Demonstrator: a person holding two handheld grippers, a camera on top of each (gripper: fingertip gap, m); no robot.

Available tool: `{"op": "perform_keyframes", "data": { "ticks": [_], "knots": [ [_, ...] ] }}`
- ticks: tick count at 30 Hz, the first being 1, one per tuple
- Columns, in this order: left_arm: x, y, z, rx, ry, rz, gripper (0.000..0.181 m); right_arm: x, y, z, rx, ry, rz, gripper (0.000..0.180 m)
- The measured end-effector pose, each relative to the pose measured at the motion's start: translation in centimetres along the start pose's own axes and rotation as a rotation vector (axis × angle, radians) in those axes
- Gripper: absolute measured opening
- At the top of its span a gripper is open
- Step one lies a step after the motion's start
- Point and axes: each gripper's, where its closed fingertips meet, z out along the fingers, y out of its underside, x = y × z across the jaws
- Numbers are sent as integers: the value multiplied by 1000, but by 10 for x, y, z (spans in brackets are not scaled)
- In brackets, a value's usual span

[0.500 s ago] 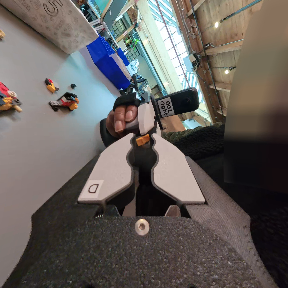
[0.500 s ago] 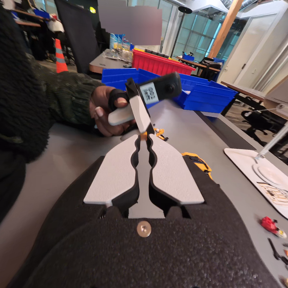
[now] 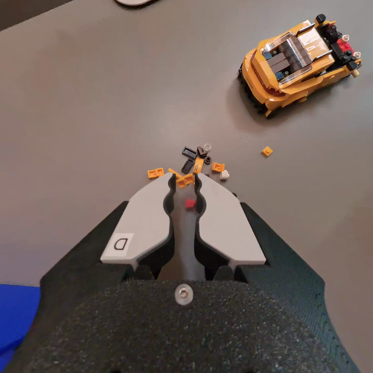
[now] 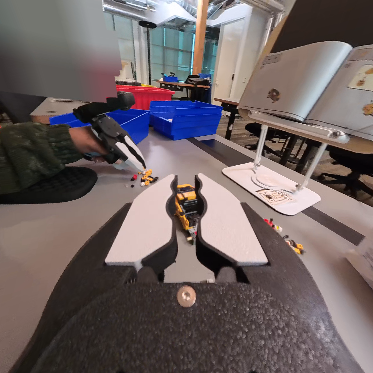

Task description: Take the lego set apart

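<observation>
The yellow lego car [image 3: 298, 66] is seen standing on the grey table [image 3: 80, 101], well apart from the pile of loose pieces [image 3: 197, 165], with bare table surface between them. The left gripper [image 3: 184, 177] is positioned low over the near edge of that pile; its fingers are set narrowly apart and nothing is gripped between them. An orange piece [image 3: 184, 180] lies at the fingertips and a red piece [image 3: 189, 202] is visible on the table through the gap. A single orange stud piece [image 3: 266, 151] lies apart, between pile and car.

In the right wrist view, the right gripper [image 4: 186, 177] is held above the car [image 4: 186, 203], which is framed in the gap between the narrowly parted fingers; contact cannot be determined. More loose pieces [image 4: 290, 242] are scattered to the right. A white stand [image 4: 272, 181] carrying an open booklet [image 4: 302, 84] occupies the far right edge. Blue bins [image 4: 185, 119] line the far table edge. Open table surface remains at the left.
</observation>
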Motion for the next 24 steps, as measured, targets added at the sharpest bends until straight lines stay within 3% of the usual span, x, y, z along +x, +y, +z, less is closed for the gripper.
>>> {"op": "perform_keyframes", "data": {
  "ticks": [7,12,16,18,24],
  "knots": [
    [3,-7,-5,62,37,-2,31,11,4,-2,-6,25,54,15],
    [-3,-40,-32,300,-6,-2,31,17,4,-4,-3,60,52,15],
    [-6,-69,-62,525,-46,12,19,28,3,-7,3,106,64,15],
    [-3,-78,-73,613,-68,53,2,34,2,-10,8,136,68,16],
    [19,-99,-83,741,-130,227,0,54,-4,-21,52,227,86,18]
  ]
}}
